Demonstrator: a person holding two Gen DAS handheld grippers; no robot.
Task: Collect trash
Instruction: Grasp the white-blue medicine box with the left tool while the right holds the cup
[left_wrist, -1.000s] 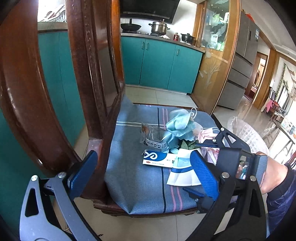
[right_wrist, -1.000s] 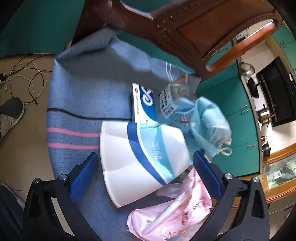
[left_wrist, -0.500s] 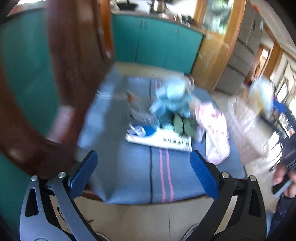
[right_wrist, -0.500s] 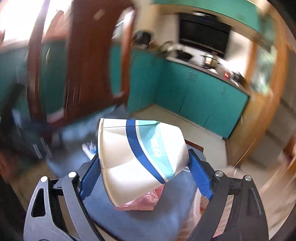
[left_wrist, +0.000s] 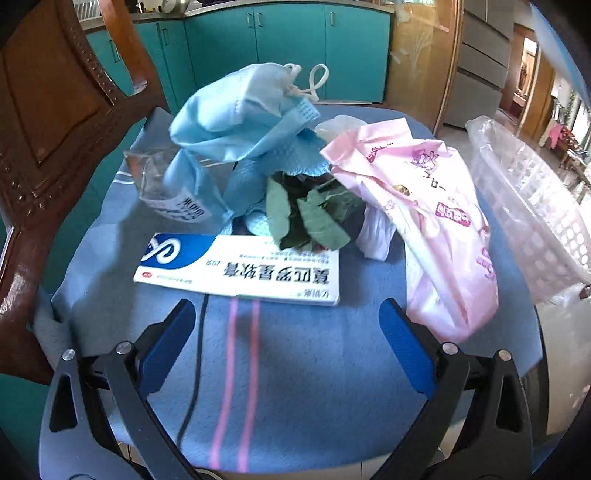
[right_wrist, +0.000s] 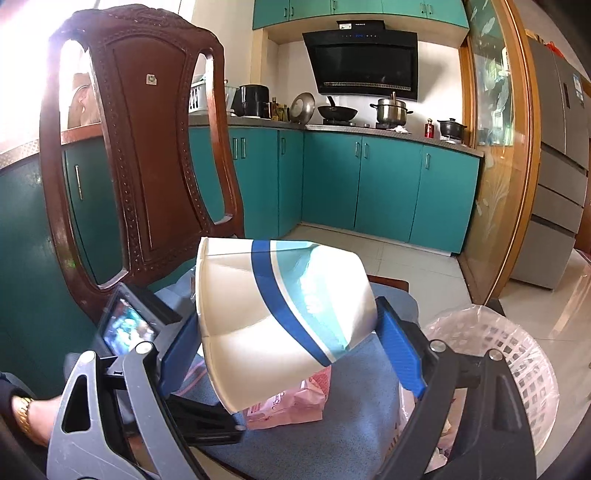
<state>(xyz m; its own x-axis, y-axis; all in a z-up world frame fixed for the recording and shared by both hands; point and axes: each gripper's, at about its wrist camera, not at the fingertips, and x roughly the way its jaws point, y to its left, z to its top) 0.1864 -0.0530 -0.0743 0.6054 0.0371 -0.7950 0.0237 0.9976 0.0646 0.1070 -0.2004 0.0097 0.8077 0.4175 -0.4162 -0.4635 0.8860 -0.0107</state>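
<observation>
Teal kitchen cabinets and a dark wooden chair with a blue striped seat cushion frame the scene. Over that cushion the right gripper clamps a flattened white paper cup with a blue and teal band, its blue pads pressed against both sides of the cup, lifted clear of the seat; the jaws closed in slightly a moment back and stand wide around the cup. To the right of it, beside the chair, sits a white lattice waste basket lined with clear plastic.

On the cushion lies the rest of the trash: a white-and-blue medicine box flat at the front, dried green leaves resting on its far edge, a crumpled blue face mask heaped behind, a clear plastic wrapper with a label at the left, and a pink plastic bag at the right, near the basket.

The left gripper hovers just before the medicine box with jaws spread and nothing between them
</observation>
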